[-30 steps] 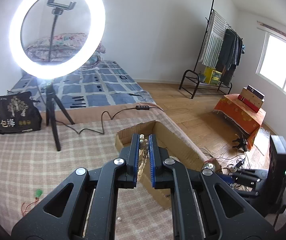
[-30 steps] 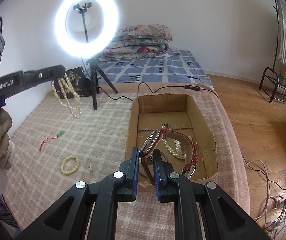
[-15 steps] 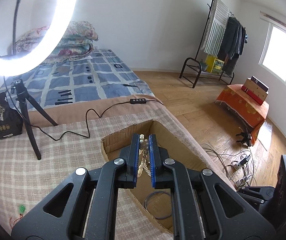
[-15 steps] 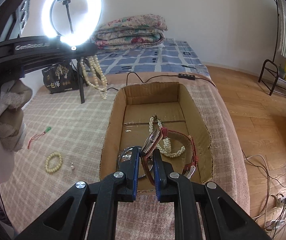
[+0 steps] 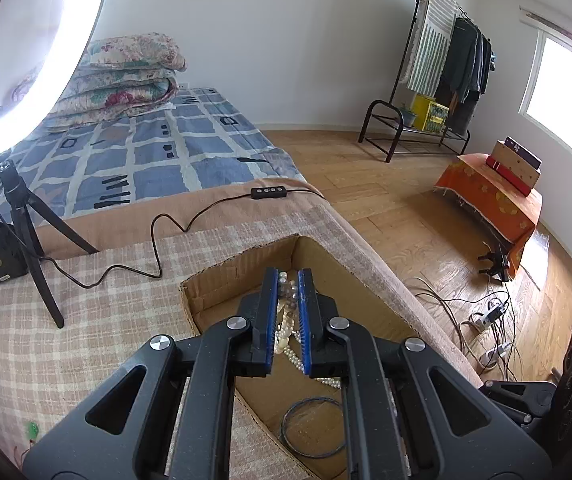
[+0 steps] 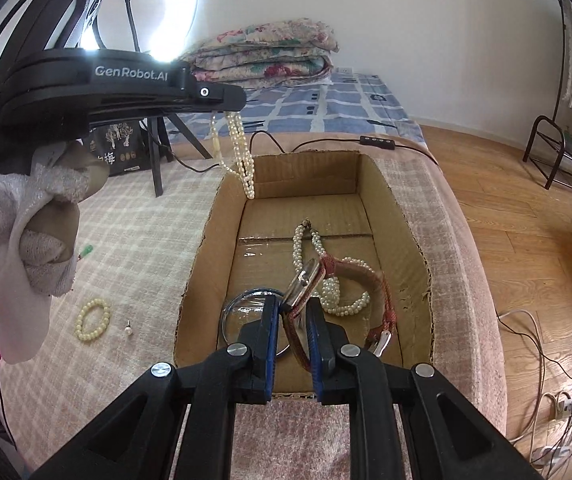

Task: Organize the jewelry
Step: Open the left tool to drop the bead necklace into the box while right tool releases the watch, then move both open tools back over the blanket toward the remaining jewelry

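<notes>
Checked beige bedding (image 6: 133,240) is spread under an open cardboard box (image 6: 422,264). A pearl necklace (image 5: 288,320) is clamped in the closed left gripper (image 5: 288,276) and hangs over the box's far left corner. The right gripper's (image 6: 290,305) jaws are opening around a red-strapped watch (image 6: 306,276) low inside the box, beside loose pearls (image 6: 338,300) and a bangle (image 6: 241,300).
</notes>
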